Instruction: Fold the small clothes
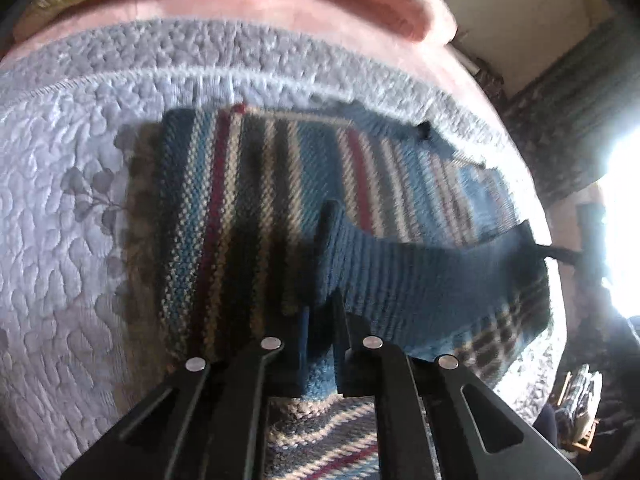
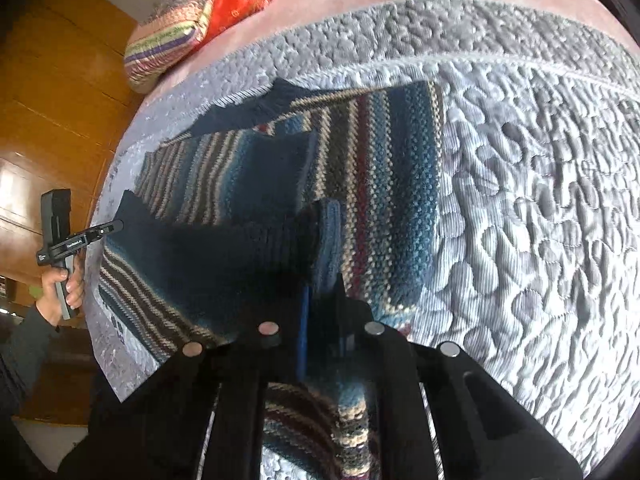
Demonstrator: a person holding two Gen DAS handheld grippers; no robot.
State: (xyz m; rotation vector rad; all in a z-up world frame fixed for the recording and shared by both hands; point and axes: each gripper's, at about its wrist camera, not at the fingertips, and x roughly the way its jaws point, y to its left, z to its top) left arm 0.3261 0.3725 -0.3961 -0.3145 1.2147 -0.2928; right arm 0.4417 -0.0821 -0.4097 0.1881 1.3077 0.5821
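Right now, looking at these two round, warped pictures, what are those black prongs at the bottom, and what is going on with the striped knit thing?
There is no robot here. A person holds a hand-held gripper in each hand, and each carries a wide-angle camera looking along its two black fingers, hence the warped view. One picture comes from the left hand-held gripper, the other from the right hand-held gripper. A striped knitted sweater lies on a pale quilted bedspread. Each gripper is closed on part of the sweater's dark blue ribbed hem, lifting it to fold it over. In the right view you can see the person's hand gripping the other tool's handle. Bright folded bedding sits at the far end.
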